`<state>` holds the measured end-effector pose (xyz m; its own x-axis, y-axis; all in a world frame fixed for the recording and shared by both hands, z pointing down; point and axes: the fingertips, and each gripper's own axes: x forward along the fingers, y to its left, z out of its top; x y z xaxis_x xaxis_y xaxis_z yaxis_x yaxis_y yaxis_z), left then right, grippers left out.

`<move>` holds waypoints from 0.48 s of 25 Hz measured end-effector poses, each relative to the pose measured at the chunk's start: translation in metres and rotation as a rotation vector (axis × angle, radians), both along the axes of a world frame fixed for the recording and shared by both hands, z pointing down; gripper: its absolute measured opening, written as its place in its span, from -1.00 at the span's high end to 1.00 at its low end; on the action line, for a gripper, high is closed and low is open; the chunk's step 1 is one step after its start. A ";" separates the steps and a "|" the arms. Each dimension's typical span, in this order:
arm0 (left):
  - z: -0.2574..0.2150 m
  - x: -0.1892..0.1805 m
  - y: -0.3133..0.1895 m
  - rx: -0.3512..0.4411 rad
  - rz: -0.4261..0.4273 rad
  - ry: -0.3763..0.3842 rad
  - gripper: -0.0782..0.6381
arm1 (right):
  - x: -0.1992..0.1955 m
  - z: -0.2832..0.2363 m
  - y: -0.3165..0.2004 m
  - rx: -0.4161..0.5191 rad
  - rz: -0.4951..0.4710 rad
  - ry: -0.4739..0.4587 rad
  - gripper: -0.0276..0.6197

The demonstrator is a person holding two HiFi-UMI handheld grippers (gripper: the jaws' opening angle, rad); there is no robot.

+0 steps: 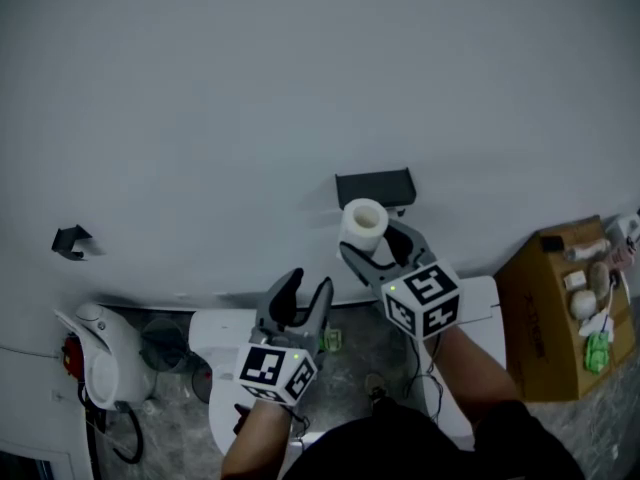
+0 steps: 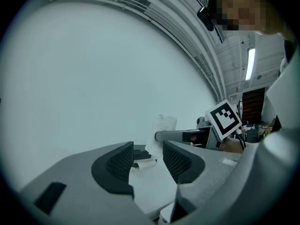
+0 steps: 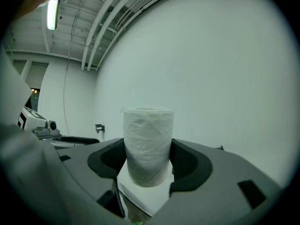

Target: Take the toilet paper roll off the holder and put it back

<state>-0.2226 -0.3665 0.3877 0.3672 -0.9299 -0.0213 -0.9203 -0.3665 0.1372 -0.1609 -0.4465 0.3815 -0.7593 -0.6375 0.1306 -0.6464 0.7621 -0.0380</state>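
Observation:
In the head view the white toilet paper roll (image 1: 363, 223) stands upright between the jaws of my right gripper (image 1: 373, 238), just below the black wall holder (image 1: 375, 188). The right gripper view shows the roll (image 3: 147, 146) filling the gap, with both dark pads pressed against its sides. My left gripper (image 1: 307, 290) is lower and to the left, open with nothing between its fingers. The left gripper view looks past its own parted jaws (image 2: 147, 159) at the roll (image 2: 162, 124) and the right gripper's marker cube (image 2: 225, 118).
A plain white wall fills the background, with a small black bracket (image 1: 72, 240) at the left. A cardboard box (image 1: 545, 318) with small items on top stands at the right. White fixtures (image 1: 228, 340) and a white bin-like unit (image 1: 98, 360) sit low on the floor.

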 end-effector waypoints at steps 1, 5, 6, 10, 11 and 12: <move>0.000 0.003 -0.010 0.002 0.002 -0.002 0.27 | 0.004 0.000 -0.011 0.001 0.004 0.001 0.04; 0.001 0.018 -0.046 -0.004 0.014 -0.007 0.27 | 0.020 -0.002 -0.053 0.010 0.021 0.006 0.04; 0.001 0.021 -0.054 -0.005 0.016 -0.009 0.27 | 0.022 -0.003 -0.062 0.012 0.025 0.007 0.04; -0.004 0.029 -0.083 0.008 0.022 -0.014 0.27 | 0.029 -0.003 -0.095 0.016 0.036 0.014 0.04; -0.005 0.031 -0.089 0.011 0.024 -0.014 0.27 | 0.031 -0.003 -0.102 0.016 0.038 0.016 0.04; -0.006 0.033 -0.095 0.013 0.024 -0.015 0.27 | 0.032 -0.002 -0.108 0.015 0.038 0.018 0.04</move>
<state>-0.1895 -0.4615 0.3821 0.3898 -0.9205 -0.0275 -0.9130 -0.3902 0.1187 -0.1284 -0.5544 0.3791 -0.7319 -0.6681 0.1343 -0.6756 0.7371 -0.0150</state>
